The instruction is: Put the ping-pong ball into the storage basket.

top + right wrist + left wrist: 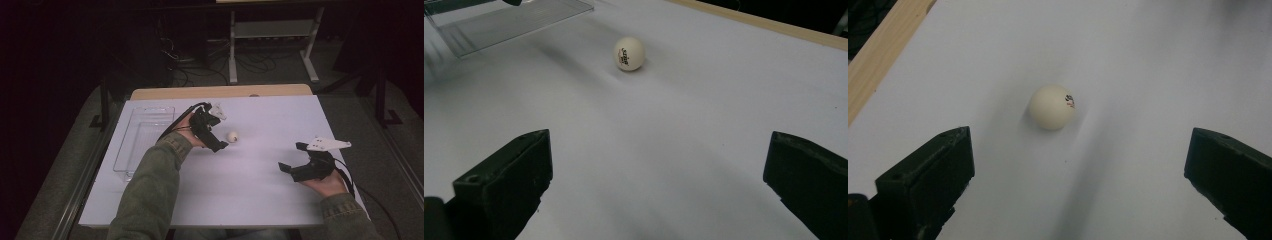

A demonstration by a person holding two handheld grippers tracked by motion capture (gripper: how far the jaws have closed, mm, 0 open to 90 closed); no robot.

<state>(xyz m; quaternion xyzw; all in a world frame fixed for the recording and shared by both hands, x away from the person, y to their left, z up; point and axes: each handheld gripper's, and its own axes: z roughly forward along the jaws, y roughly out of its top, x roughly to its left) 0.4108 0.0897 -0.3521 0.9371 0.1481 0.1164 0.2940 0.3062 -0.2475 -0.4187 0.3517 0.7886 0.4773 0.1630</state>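
**Ping-pong ball alone on a white tabletop, both grippers spread wide**

The table carries a white sheet over nearly all of its top, with a strip of bare wood showing along the far edge. On its left part lies a clear plastic tray, a long rectangle whose long axis runs from the near side to the far side of the table (its walls are see-through, so only the rim and edges read clearly). In the right gripper view the tray sits beyond and to the left of the ball.

The left gripper is held just beside the ball on the ball's left, and its jaws stand wide apart with nothing between them; in its own view the left gripper frames the ball ahead of the jaw tips, not touching either. The right gripper rests well apart from the ball, near the table's right edge, jaws likewise spread and holding nothing; the right gripper faces the ball from a distance.

The ping-pong ball sits on the sheet a little left of centre, between tray and right gripper. It is round, so it has no long axis; it is off-white and matte, with a small dark-and-red printed mark turned towards the right gripper. Nothing lies between the ball and either gripper.
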